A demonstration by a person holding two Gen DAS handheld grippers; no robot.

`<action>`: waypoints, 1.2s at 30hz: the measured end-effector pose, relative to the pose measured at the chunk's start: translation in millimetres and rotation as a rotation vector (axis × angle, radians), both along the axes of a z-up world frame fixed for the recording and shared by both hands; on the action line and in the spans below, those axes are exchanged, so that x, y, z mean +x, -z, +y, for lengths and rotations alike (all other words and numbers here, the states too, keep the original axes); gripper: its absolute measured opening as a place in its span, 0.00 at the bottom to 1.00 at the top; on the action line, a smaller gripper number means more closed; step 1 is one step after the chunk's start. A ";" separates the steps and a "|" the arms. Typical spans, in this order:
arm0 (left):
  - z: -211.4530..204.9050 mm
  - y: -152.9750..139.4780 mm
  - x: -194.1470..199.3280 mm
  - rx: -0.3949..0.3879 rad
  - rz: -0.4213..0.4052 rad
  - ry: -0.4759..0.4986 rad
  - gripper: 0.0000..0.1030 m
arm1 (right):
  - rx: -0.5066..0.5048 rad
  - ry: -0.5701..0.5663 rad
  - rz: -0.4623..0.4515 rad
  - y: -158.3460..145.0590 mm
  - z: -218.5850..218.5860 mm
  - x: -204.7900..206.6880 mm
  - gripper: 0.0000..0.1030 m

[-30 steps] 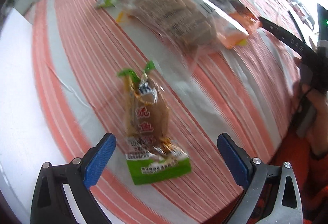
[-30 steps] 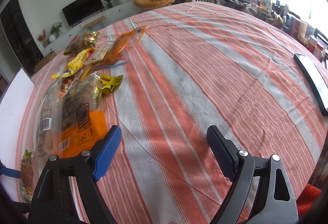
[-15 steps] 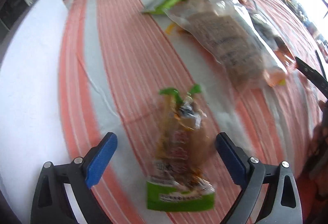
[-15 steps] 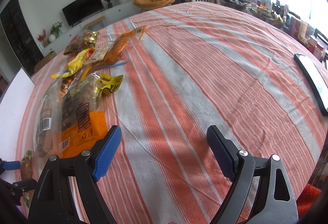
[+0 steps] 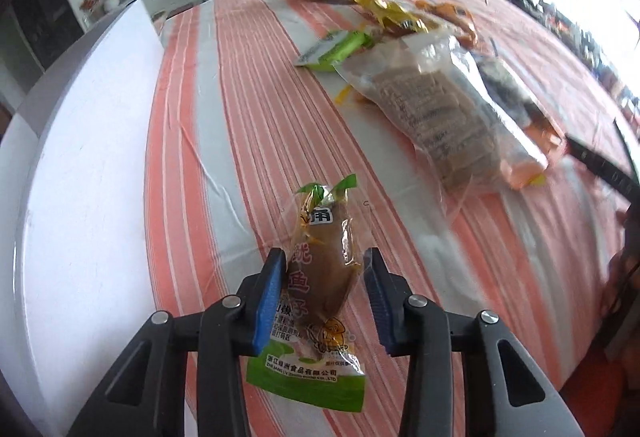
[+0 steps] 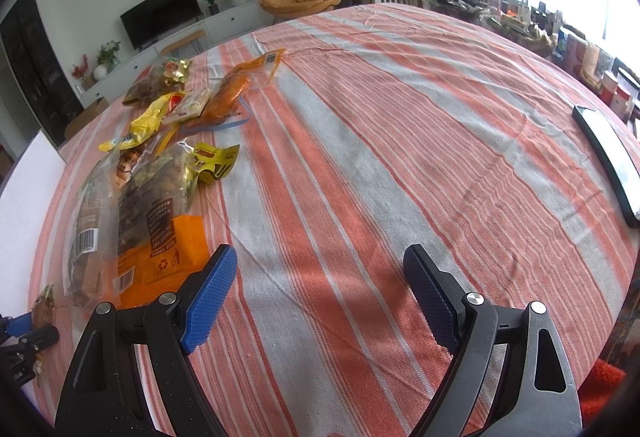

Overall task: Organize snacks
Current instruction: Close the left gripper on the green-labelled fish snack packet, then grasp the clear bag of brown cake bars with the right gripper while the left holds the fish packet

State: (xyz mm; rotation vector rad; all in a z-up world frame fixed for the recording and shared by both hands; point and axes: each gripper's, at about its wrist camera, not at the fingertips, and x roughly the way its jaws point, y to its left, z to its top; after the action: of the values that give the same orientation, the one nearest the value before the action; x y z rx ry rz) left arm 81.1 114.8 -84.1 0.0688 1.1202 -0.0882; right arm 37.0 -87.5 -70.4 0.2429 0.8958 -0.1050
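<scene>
A striped orange-and-grey cloth [image 6: 360, 141] covers the bench from edge to edge, with a white board [image 5: 80, 197] lying along its left side and a dark flat device [image 6: 608, 161] near the right edge. Toward the far left of the bench the remaining snacks lie in a loose heap: a large clear bag of brown biscuits [image 5: 436, 117], an orange-bottomed pack [image 6: 160, 233] partly beneath it, and smaller yellow and green wrappers beyond. Close to the near edge, the left claw [image 5: 325, 291] has just been closing and now pinches a small brown snack packet [image 5: 324, 277] with green ends, its blue pads pressing the bulging middle while the green bottom seal hangs below. The right claw [image 6: 320, 301] hovers spread wide over bare cloth, holding nothing. The chief risk appears to be the grip itself: the film looks slick and the filling soft, so the packet could squirm out or swing and drop on the way to its place. A hard squeeze might burst the seal. Whether the packet is clear of the cloth cannot be told; if not, a dragging corner could ruck the fabric and disturb the heap.
</scene>
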 end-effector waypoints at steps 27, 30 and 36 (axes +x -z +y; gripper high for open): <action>3.3 11.7 9.6 -0.022 0.027 -0.007 0.73 | 0.000 0.000 -0.003 0.2 -0.2 0.8 0.85; 12.6 10.3 8.9 -0.062 0.022 -0.023 0.73 | -0.005 0.000 -0.001 0.3 -0.8 0.2 0.85; 6.2 11.8 3.2 -0.008 -0.012 0.007 0.64 | -0.015 -0.002 0.003 0.4 -3.7 -1.3 0.85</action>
State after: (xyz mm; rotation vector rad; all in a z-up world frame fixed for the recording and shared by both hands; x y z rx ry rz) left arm 84.4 121.0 -95.9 0.0661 1.1072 -0.0984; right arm 35.7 -91.2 -70.8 0.2282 0.8975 -0.1105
